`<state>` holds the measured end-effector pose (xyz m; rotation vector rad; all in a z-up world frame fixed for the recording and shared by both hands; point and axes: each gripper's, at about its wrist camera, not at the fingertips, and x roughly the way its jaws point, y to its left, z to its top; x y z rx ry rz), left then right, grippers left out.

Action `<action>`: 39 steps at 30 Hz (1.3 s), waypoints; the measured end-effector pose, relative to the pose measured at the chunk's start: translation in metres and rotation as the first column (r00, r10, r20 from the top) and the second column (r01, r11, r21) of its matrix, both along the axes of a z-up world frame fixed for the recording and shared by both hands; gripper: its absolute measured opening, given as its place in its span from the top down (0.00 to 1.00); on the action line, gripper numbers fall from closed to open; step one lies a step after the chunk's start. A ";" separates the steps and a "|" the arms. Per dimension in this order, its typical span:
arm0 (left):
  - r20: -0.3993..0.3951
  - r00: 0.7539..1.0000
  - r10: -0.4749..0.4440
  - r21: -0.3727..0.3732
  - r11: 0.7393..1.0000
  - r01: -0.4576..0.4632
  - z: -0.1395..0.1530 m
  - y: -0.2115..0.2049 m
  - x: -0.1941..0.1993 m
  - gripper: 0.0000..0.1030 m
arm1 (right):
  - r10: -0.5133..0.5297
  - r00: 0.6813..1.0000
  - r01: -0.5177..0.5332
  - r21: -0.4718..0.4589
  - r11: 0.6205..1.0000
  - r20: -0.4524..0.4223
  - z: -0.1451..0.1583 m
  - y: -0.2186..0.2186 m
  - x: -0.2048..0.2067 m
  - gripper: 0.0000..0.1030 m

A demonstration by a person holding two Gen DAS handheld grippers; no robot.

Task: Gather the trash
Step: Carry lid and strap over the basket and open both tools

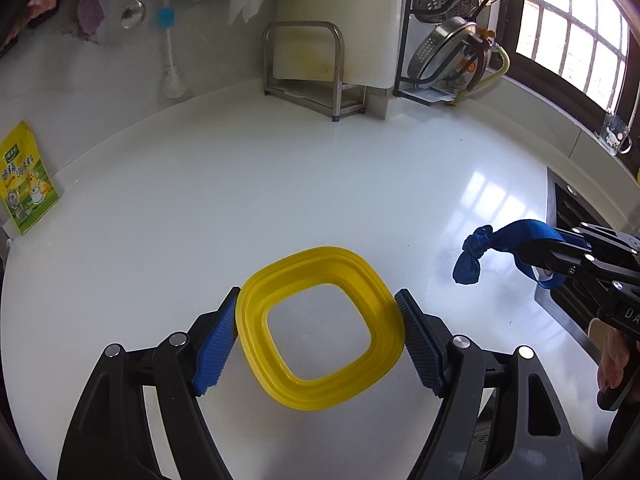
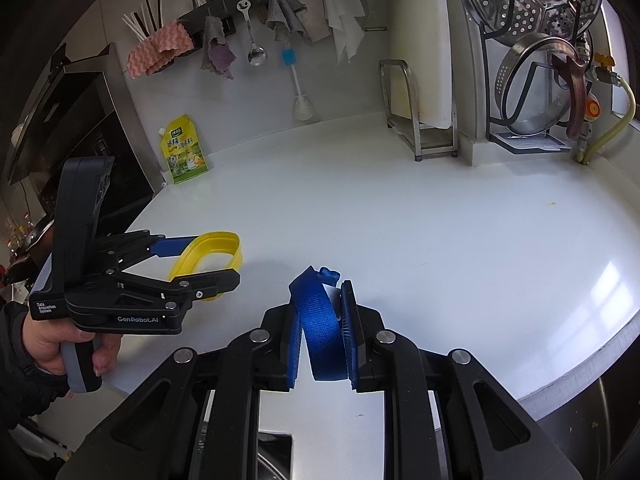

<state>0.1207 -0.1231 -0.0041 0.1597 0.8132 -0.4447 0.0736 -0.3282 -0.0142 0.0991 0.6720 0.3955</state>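
Yellow seasoning pouch [image 1: 26, 178] is propped against the wall at far left, untouched. Yellow plastic ring [image 1: 318, 332], lower centre, is pinched across its outer rim by the left gripper [image 1: 318, 340], jaws spread wide to span it, and appears lifted off the white tabletop [image 1: 320, 184]. At right, blue webbing strap [image 2: 322, 332] is clamped between the nearly pressed jaws of the right gripper [image 2: 322, 340], knotted end dangling—presumably both pieces are held ready for disposal.

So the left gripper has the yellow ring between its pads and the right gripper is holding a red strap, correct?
Not quite: the strap is blue, not red, as the right wrist view shows, with a knot at its free end. The rest stands: the right gripper is shut on it, and the left gripper has the yellow ring between its pads above the white counter.
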 end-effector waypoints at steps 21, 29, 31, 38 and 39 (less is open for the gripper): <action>0.015 0.997 -0.082 -0.077 0.994 0.083 0.026 0.043 -0.114 0.28 | -0.015 1.000 0.015 -0.050 0.999 0.008 0.009 0.046 -0.139 0.83; 0.003 0.989 -0.149 -0.074 0.986 0.149 0.020 0.042 -0.163 0.28 | -0.005 1.000 0.004 -0.058 0.998 -0.020 -0.010 0.057 -0.200 0.83; -0.003 0.986 -0.166 -0.068 0.984 0.165 0.016 0.041 -0.173 0.28 | -0.004 0.999 0.002 -0.065 0.998 -0.034 -0.018 0.060 -0.210 0.83; -0.048 0.979 -0.197 -0.056 0.979 0.195 -0.002 0.037 -0.195 0.29 | -0.022 0.996 0.015 -0.073 0.997 -0.084 -0.047 0.065 -0.234 0.83; -0.053 0.978 -0.203 -0.050 0.978 0.200 -0.006 0.036 -0.198 0.28 | -0.025 0.996 0.017 -0.086 0.996 -0.090 -0.051 0.067 -0.235 0.83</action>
